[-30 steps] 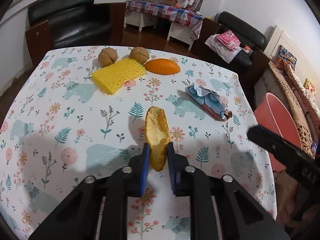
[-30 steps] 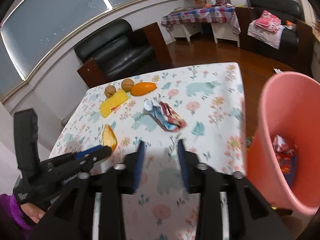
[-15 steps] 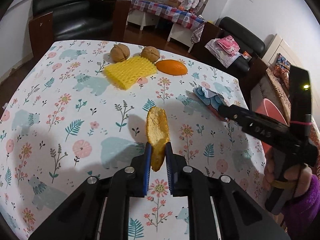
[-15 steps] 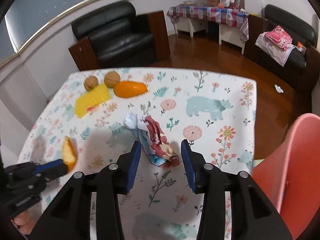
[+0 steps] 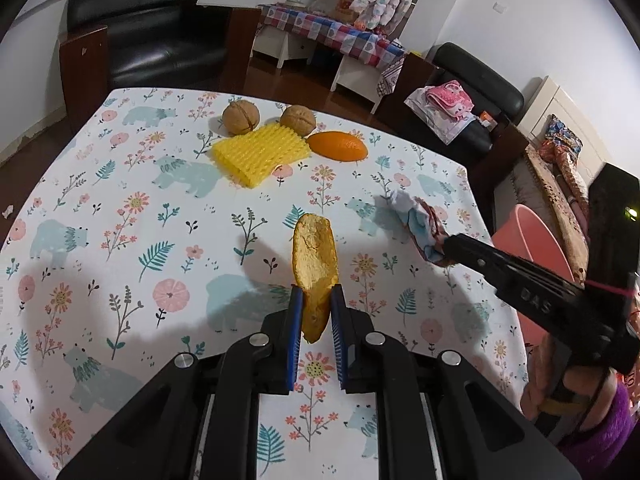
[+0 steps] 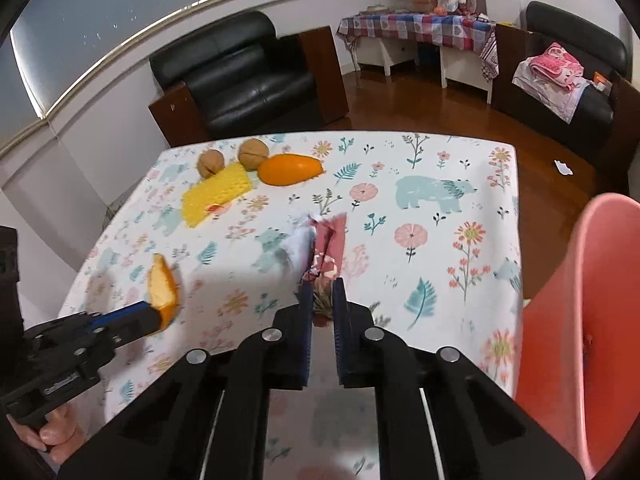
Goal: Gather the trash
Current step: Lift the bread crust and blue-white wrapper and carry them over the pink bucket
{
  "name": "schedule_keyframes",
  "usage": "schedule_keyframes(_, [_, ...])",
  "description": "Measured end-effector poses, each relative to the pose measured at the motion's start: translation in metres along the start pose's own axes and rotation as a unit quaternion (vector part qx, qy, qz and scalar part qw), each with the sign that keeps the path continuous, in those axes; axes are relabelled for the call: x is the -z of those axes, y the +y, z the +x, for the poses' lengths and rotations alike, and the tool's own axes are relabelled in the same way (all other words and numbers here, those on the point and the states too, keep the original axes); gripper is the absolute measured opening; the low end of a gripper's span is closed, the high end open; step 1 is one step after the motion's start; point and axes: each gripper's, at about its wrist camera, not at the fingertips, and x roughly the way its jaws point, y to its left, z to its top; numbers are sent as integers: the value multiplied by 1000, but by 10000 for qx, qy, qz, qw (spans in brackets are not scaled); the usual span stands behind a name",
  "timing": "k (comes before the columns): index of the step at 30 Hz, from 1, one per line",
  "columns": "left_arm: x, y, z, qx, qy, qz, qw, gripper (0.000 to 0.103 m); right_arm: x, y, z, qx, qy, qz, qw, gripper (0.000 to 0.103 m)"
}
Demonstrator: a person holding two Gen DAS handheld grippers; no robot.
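Where the left wrist cam looks, the pink bin sits off the table's right edge, mostly hidden behind the right gripper; contents not visible. Left gripper is clamped on the peel, which sticks out fwd past the blue pads, near the table's front edge, middle. Right gripper comes in from the right w/ its tip at the wrapper, close to the right edge; can't tell from this cam how tight its jaws are. Sponge, two walnuts and an orange piece lie near the far edge.

Right wrist cam: bin at the table's right edge, cut off by the frame; inside looks bare as far as shown, bottom out of sight. Right gripper is pinched on the wrapper, near end hidden between the pads. Frame is blurry, wrapper print unreadable. Left gripper at the left edge, gripping the peel.
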Motion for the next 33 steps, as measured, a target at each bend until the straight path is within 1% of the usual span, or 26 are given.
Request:
schedule_keyframes(4, [3, -4, -10, 19, -89, 59, 9999, 13, 12, 6, -18, -99, -50, 87, 9999, 10])
schedule_keyframes(9, [5, -8, -20, 49, -193, 102, 9998, 13, 26, 8, -42, -164, -231, 261, 9993, 10])
schedule_keyframes(17, [5, -21, -31, 168, -296, 274, 9990, 13, 30, -6, -89, -38, -759, 630, 9951, 10])
schedule_keyframes(25, [-3, -63, -44, 547, -458, 705, 9950, 13, 34, -22, -118, 249, -1074, 841, 9903, 10])
schedule_keyframes(33, [-13, -117, -52, 968, -569, 1155, 9869, 13, 37, -54, -147, 555, -1376, 1180, 9819, 10])
